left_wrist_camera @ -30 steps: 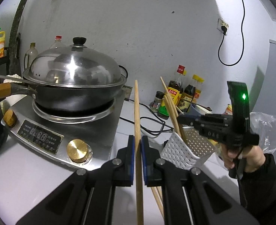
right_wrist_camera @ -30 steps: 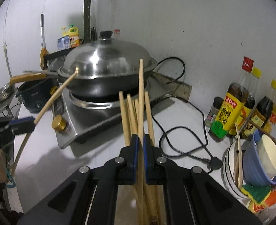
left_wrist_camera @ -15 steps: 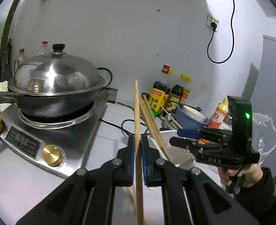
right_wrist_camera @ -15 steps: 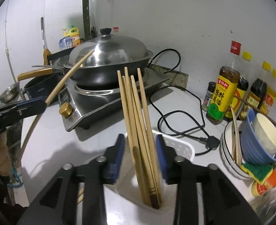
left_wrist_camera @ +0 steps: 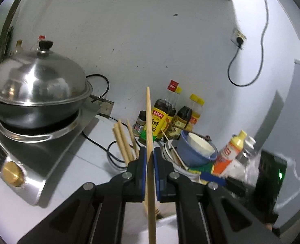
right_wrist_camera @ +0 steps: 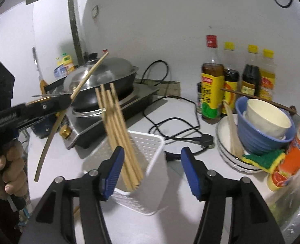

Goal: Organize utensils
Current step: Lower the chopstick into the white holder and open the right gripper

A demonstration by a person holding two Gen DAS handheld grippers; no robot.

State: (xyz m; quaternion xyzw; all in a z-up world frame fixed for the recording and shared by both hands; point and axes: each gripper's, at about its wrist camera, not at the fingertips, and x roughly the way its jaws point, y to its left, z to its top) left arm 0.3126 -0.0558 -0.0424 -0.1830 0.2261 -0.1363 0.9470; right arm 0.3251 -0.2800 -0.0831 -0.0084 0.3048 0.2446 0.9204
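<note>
The chopsticks (right_wrist_camera: pixel 119 136) stand leaning in the white holder (right_wrist_camera: pixel 150 158) just ahead of the right tongs (right_wrist_camera: pixel 150 170), between its jaws but free of the right-hand pad; whether they brush the left-hand pad I cannot tell. Those jaws have just been opening and now stand about half apart with nothing gripped, so that bundle looks delivered. One more chopstick (left_wrist_camera: pixel 150 142) is pinched near its middle in the left tongs (left_wrist_camera: pixel 149 174), whose jaws are closed tight on it; it points up and forward, well above the tabletop (right_wrist_camera: pixel 180 203). From the right view this stick slants to the left of the holder, apart from it. Beyond the holder lie a black cable (right_wrist_camera: pixel 176 126), a stove with a lidded wok (left_wrist_camera: pixel 35 93), sauce bottles (right_wrist_camera: pixel 213 93) and stacked bowls (right_wrist_camera: pixel 262 126) to the right.

The step in hand seems to be the handover between hands: right has let go, left is bringing its stick. Next, I judge, the left tongs must tip the stick's lower end over the holder's mouth, lower it among the others, then open
</note>
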